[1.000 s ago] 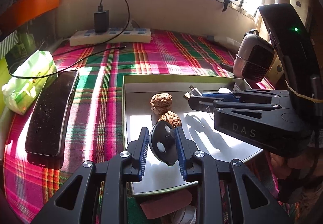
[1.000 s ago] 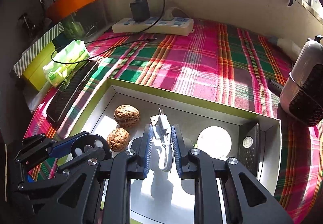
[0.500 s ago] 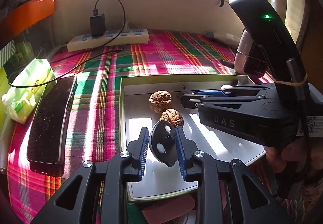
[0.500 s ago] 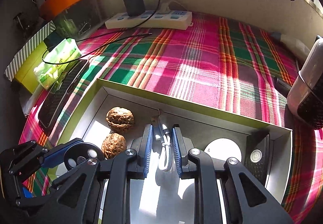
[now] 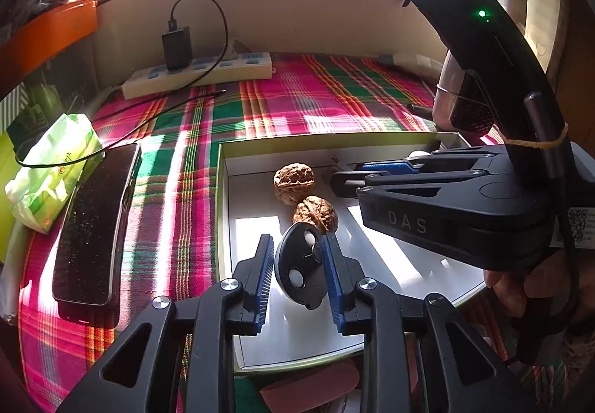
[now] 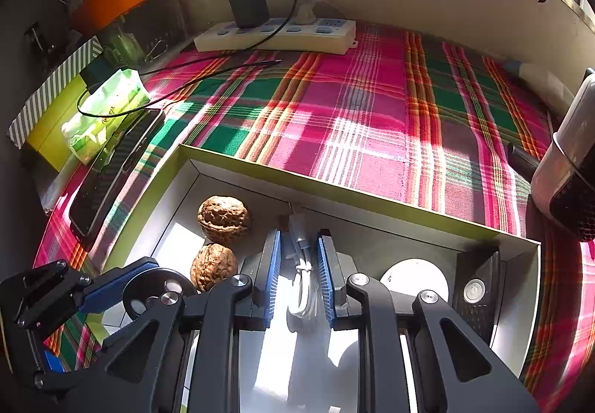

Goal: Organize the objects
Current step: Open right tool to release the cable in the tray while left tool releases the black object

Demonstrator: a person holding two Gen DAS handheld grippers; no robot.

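Left gripper (image 5: pixel 299 269) clamped on black oval disc (image 5: pixel 302 269) over shallow white cardboard tray (image 5: pixel 222 197), probably for dropping in. Right gripper (image 6: pixel 297 273) pinching coiled white cable (image 6: pixel 303 275) there too, brown wrinkly walnuts (image 6: pixel 222 214) at ten o'clock.

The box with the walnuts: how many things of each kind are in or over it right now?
Walnuts: 2
White disc: 1
Black remote: 1
White cable, held over the box: 1
Black disc, held: 1
Total: 6
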